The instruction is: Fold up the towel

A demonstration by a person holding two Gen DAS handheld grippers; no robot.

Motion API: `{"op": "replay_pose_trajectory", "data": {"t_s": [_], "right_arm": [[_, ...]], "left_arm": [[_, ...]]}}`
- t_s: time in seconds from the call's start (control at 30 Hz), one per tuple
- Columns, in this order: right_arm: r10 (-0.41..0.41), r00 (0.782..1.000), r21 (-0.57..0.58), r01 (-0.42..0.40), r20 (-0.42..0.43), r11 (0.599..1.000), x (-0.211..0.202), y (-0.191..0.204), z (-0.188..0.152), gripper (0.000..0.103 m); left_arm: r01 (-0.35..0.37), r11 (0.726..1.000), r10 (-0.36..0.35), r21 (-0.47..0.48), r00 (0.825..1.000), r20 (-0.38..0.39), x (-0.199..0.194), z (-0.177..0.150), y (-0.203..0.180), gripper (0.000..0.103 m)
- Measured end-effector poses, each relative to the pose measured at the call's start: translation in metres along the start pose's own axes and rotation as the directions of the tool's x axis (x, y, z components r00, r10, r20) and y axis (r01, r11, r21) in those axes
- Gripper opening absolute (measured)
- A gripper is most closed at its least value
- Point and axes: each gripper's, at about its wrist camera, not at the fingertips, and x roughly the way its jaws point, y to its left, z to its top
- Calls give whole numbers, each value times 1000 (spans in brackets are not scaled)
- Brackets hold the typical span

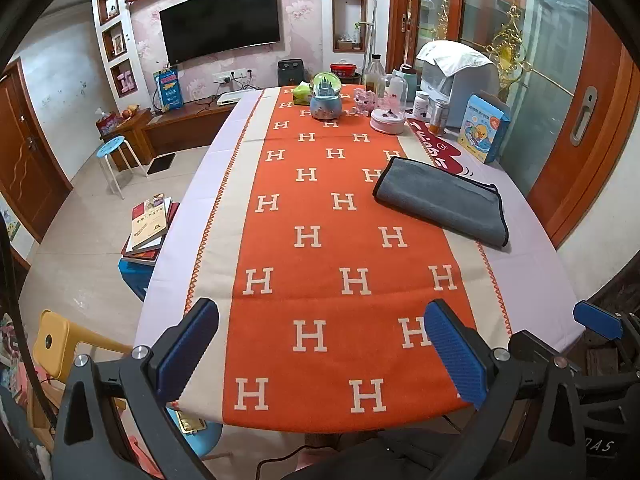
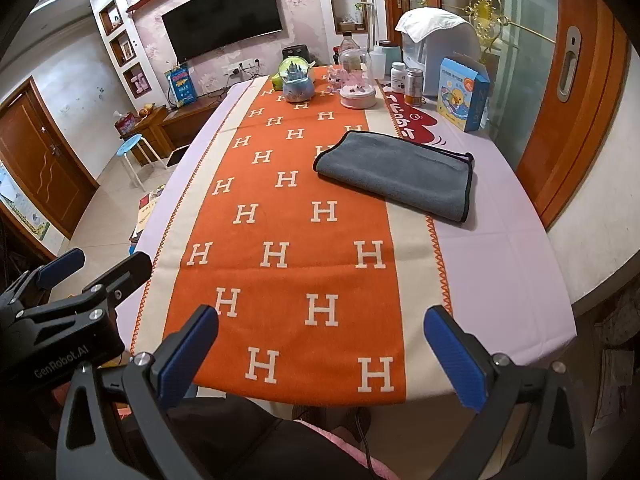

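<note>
A grey towel with black edging [image 1: 442, 200] lies folded flat on the right side of the table, also in the right wrist view [image 2: 396, 172]. My left gripper [image 1: 320, 344] is open and empty, held above the table's near edge, well short of the towel. My right gripper [image 2: 320, 344] is open and empty, also near the front edge. The left gripper shows at the left of the right wrist view [image 2: 96, 276], and one right finger [image 1: 598, 320] shows at the right of the left wrist view.
An orange runner with white H letters [image 1: 320, 216] covers the table's middle. At the far end stand a snow globe [image 1: 326, 96], a pink domed box [image 1: 388, 116], bottles, a blue carton [image 1: 482, 126] and a white appliance [image 1: 460, 76]. Books [image 1: 150, 224] sit at the left.
</note>
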Motion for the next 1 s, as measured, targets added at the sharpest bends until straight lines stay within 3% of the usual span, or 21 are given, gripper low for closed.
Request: {"op": "replay_pose_trajectory", "data": {"t_s": [1.0], "right_arm": [[0,1000,0,0,-6,1000,0,1,2,103]], "left_arm": [[3,1000,-3,2,1000,-8,2,-1,2,102]]}}
